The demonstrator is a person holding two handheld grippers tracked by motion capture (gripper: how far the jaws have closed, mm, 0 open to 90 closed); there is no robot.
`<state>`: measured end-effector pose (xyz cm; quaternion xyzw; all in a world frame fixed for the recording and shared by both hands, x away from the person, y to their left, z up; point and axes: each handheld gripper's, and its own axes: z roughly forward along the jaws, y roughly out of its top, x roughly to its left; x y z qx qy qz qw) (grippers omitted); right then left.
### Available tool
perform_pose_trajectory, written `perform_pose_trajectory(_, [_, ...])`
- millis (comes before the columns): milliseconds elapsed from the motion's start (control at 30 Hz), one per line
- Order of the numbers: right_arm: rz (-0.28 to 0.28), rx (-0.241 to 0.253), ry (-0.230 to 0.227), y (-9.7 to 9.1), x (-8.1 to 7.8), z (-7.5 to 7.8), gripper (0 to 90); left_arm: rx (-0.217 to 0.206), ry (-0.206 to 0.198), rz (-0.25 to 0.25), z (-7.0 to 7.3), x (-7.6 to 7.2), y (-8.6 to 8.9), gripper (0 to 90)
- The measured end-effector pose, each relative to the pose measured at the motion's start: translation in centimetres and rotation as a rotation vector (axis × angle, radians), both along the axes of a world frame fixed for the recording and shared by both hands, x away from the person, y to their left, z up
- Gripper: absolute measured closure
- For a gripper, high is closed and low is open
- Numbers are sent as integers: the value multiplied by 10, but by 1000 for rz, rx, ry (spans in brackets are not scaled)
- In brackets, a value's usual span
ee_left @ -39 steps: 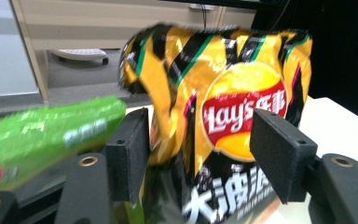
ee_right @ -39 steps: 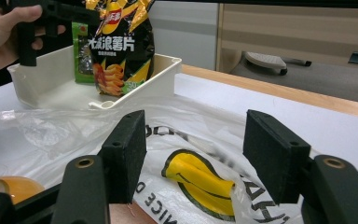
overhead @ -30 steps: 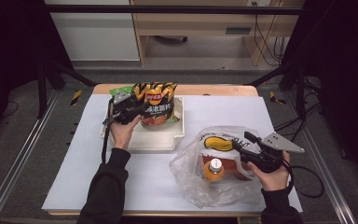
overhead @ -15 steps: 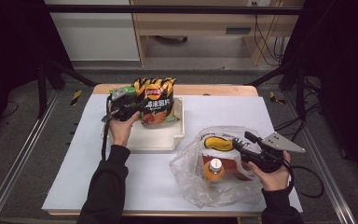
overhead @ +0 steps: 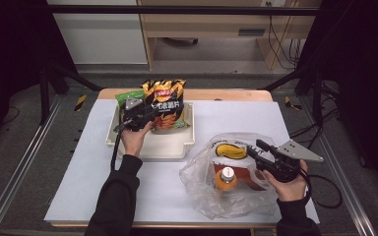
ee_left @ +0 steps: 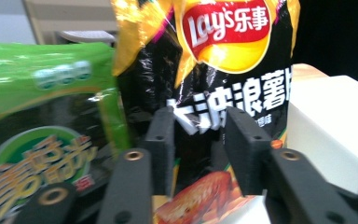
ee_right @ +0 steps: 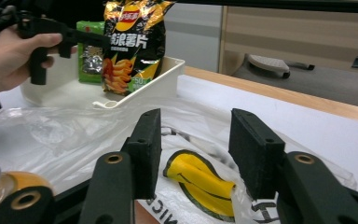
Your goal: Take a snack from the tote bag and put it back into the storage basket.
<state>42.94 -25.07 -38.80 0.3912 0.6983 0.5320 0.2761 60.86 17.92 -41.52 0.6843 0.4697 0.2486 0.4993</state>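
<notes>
A black and orange chips bag (overhead: 166, 96) stands upright in the white tray (overhead: 150, 147), with a green snack bag (overhead: 127, 96) behind it on the left. My left gripper (overhead: 152, 113) reaches it from the left. Its jaws have just been closing, and in the left gripper view they (ee_left: 199, 135) pinch the lower front of the chips bag (ee_left: 233, 42). My right gripper (overhead: 254, 147) hovers open over a clear plastic bag (overhead: 202, 191). Its jaws (ee_right: 196, 144) have just been closing, with only loose film lying beneath them.
Inside the plastic bag lie an orange-capped bottle (overhead: 225, 178) and a pack with a yellow banana print (overhead: 230, 151). The tray's near wall (ee_right: 163, 79) stands just beyond the bag. White table cover stretches to the left and right front.
The chips bag has gone from leaning in the tray to standing upright, and the left gripper has shifted slightly with it. The right gripper stays over the plastic bag.
</notes>
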Motion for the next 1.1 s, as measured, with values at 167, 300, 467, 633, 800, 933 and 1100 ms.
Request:
perform_pose_trajectory(167, [25,3,3,0,-2,1,593,-2,-5,-11,5,-11,3,535])
perform_pose_trajectory(300, [33,0,21,2,-4,3,627,-20,-26,-28,14,-32,11,511])
perform_pose_trajectory(467, [51,12,24,1,-6,9,651,-30,-52,-66,26,-66,20,500])
perform_pose_trajectory(633, [44,18,20,-2,-8,15,635,-4,-80,-113,32,-99,16,492])
perform_pose_trajectory(800, [41,37,22,-3,-13,23,582,6,-94,-176,35,-121,6,484])
perform_pose_trajectory(933, [32,31,-3,-5,-19,33,542,10,-83,-216,35,-134,-4,483])
perform_pose_trajectory(1100, [51,43,-11,-8,-24,41,631,9,-86,-270,35,-147,-22,495])
